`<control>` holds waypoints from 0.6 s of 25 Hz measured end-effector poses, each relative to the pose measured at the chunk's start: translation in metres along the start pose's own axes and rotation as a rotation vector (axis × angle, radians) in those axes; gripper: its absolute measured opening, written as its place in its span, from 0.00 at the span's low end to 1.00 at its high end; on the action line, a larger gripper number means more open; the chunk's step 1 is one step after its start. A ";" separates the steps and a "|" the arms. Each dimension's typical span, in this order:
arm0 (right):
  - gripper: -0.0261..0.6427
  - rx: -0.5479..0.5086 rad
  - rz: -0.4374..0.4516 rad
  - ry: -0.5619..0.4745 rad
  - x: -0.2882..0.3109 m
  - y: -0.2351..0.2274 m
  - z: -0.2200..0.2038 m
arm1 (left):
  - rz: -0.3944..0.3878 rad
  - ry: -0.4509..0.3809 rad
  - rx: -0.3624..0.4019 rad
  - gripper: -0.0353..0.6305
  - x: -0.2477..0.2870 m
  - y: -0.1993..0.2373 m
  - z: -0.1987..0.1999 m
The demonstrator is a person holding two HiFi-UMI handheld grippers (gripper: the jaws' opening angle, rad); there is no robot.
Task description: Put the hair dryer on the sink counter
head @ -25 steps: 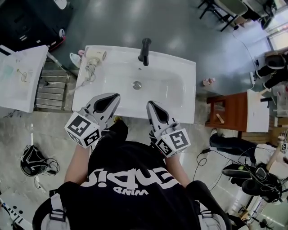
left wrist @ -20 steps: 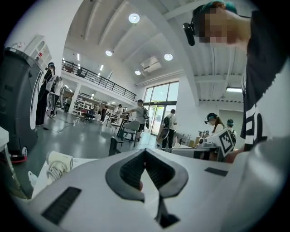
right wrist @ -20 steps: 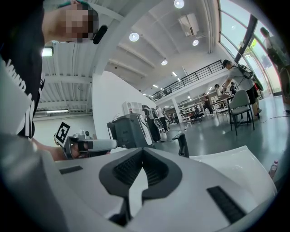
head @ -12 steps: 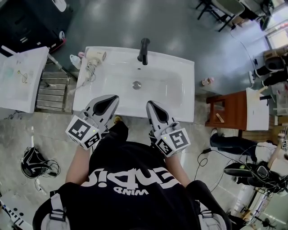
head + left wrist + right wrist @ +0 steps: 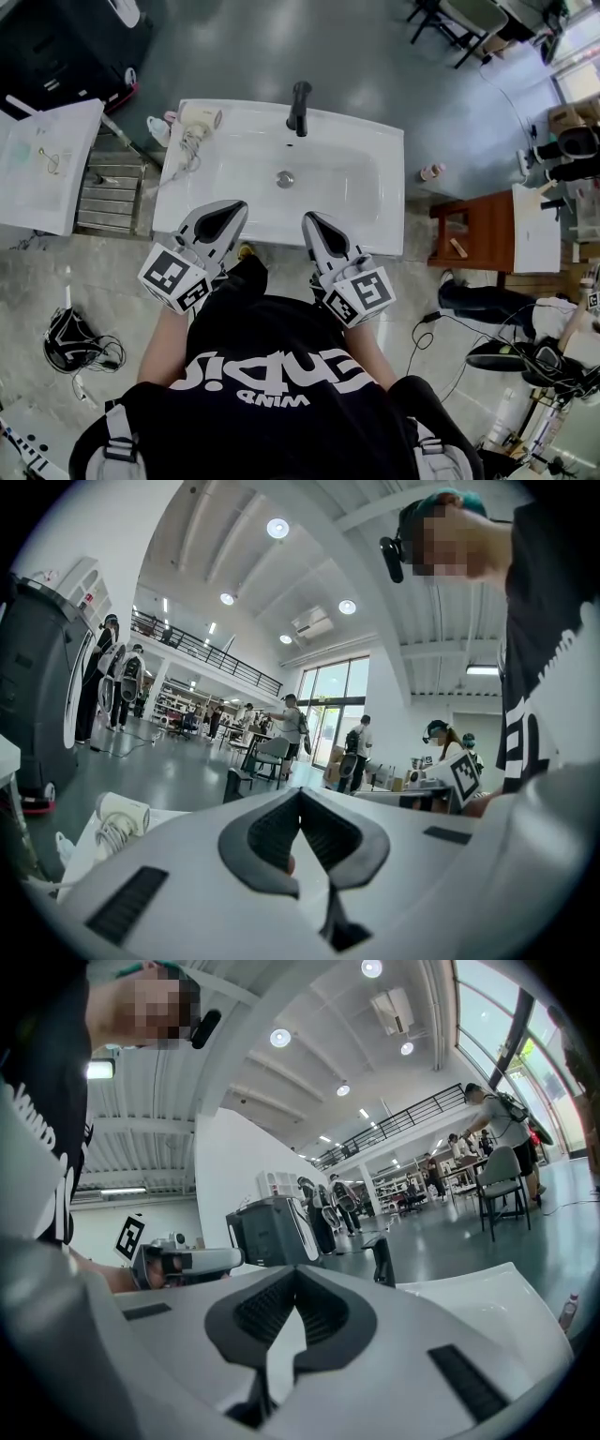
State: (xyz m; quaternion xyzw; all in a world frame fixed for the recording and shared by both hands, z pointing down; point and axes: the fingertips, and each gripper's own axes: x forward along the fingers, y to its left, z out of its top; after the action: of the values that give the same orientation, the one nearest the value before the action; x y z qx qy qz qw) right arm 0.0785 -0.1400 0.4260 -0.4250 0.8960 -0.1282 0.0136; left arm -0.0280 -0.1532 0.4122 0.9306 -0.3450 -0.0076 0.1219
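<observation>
A white hair dryer point(image 5: 194, 120) with its coiled cord lies on the far left corner of the white sink counter point(image 5: 375, 141). It also shows low at the left of the left gripper view as the hair dryer point(image 5: 120, 815). My left gripper point(image 5: 234, 205) hovers at the counter's near edge, shut and empty, well short of the dryer. My right gripper point(image 5: 307, 220) sits beside it, also shut with nothing held. In the gripper views the left gripper point(image 5: 300, 794) and the right gripper point(image 5: 295, 1274) show tips touching.
A black faucet point(image 5: 299, 105) stands at the basin's back, the drain point(image 5: 285, 178) in the middle. A white table point(image 5: 47, 164) is at the left, a brown stool point(image 5: 478, 230) at the right. Cables and a black bag point(image 5: 70, 337) lie on the floor. People stand far off.
Both grippers barely shifted; the left one drifted slightly. The hair dryer stayed where it lies.
</observation>
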 end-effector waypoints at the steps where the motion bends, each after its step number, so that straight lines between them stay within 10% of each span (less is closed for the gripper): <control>1: 0.07 -0.001 0.004 0.002 0.000 0.001 -0.001 | 0.001 -0.001 -0.001 0.08 0.000 -0.001 0.000; 15: 0.07 0.004 0.025 0.006 -0.003 0.010 -0.003 | 0.008 0.014 -0.010 0.08 -0.006 -0.004 -0.004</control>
State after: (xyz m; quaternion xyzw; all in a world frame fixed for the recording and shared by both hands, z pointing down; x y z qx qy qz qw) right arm 0.0725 -0.1316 0.4264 -0.4131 0.9011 -0.1312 0.0136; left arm -0.0294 -0.1452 0.4148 0.9286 -0.3478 -0.0024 0.1291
